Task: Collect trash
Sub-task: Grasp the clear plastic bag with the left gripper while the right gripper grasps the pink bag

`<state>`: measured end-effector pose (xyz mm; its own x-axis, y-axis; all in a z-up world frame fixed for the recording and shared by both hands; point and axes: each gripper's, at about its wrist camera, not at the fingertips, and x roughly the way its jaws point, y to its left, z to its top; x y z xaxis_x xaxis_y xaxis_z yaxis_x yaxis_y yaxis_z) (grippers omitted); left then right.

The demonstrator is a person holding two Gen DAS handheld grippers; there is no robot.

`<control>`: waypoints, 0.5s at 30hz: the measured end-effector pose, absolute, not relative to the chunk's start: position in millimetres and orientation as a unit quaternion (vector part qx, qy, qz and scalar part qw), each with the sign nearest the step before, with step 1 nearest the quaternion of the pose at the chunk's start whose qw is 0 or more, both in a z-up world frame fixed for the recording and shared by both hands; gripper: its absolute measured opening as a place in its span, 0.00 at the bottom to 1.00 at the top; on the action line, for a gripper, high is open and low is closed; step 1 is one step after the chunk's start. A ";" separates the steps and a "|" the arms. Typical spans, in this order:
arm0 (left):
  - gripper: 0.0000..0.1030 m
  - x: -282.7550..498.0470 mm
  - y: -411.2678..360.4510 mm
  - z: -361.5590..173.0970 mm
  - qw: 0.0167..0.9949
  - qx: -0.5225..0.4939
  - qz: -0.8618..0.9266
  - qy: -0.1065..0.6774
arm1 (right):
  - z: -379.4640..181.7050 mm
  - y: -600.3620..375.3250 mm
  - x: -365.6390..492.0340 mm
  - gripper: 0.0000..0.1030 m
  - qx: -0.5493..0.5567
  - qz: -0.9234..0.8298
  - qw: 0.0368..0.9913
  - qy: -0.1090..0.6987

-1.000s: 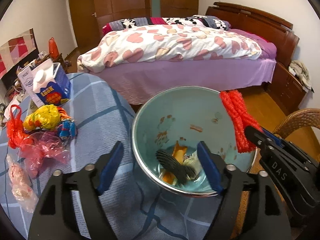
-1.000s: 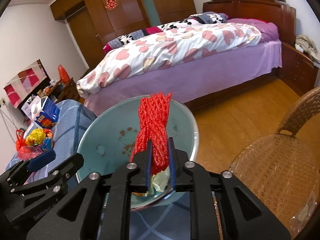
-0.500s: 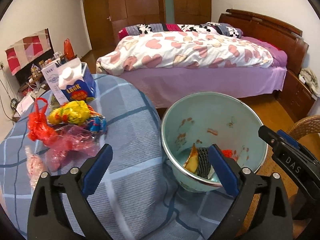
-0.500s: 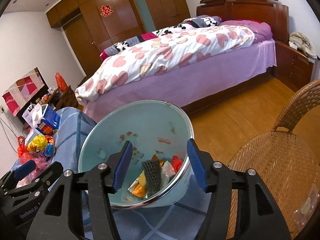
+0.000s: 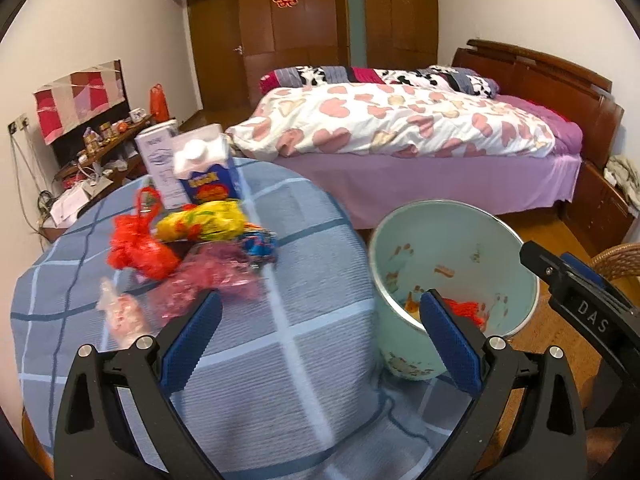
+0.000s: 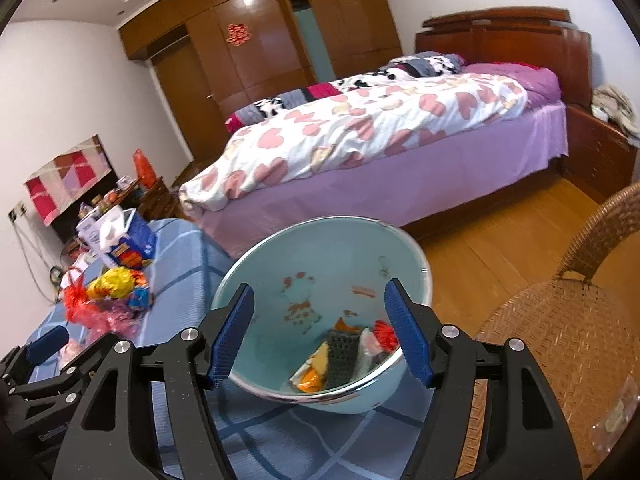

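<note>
Pale green bowl [image 6: 280, 276] on a blue plaid tablecloth [image 5: 256, 344].
The bowl bears brown-orange motifs; red netting [image 6: 386, 334] lies inside. Nearby trash: yellow wrapper [image 5: 200, 220], red bag [image 5: 138, 250], pink bag [image 5: 208, 280]. Bed quilt [image 5: 392, 124] white with pink hearts.

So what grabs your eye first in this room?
The pale green bowl at the table's near edge, with scraps and a red net lying in its bottom. Left of it, on the blue checked tablecloth, sits a bright heap of wrappers in front of a carton. Behind everything, a bed with a heart-print quilt fills the room.
</note>
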<state>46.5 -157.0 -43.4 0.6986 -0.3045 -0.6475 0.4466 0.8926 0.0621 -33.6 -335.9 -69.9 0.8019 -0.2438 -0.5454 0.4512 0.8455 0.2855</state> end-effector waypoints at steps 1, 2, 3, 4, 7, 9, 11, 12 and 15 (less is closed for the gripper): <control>0.94 45.5 -149.6 -42.8 0.917 0.106 -0.201 0.328 | -69.0 -331.7 -32.2 0.65 0.203 -0.183 0.928 0.253; 0.94 45.4 -144.9 -42.6 0.918 0.104 -0.198 0.329 | -67.9 -326.5 -30.2 0.65 0.201 -0.177 0.930 0.254; 0.94 45.1 -136.8 -42.9 0.918 0.100 -0.194 0.330 | -67.5 -323.3 -28.8 0.65 0.199 -0.173 0.930 0.255; 0.94 45.6 -132.1 -43.2 0.919 0.099 -0.193 0.330 | -66.9 -317.6 -26.2 0.65 0.196 -0.165 0.932 0.257; 0.94 46.4 -112.1 -47.3 0.920 0.091 -0.179 0.336 | -66.2 -301.3 -18.8 0.65 0.187 -0.145 0.935 0.262; 0.94 46.3 -94.5 -50.7 0.920 0.082 -0.170 0.342 | -67.0 -291.4 -14.1 0.65 0.182 -0.132 0.937 0.267; 0.94 45.8 -77.4 -52.2 0.922 0.075 -0.161 0.345 | -68.2 -280.0 -8.4 0.66 0.176 -0.117 0.938 0.274; 0.94 45.7 -71.0 -52.7 0.922 0.073 -0.156 0.346 | -68.9 -273.2 -4.8 0.65 0.174 -0.107 0.939 0.278; 0.94 44.8 -45.9 -53.8 0.927 0.065 -0.134 0.345 | -69.7 -260.2 0.8 0.66 0.170 -0.089 0.940 0.283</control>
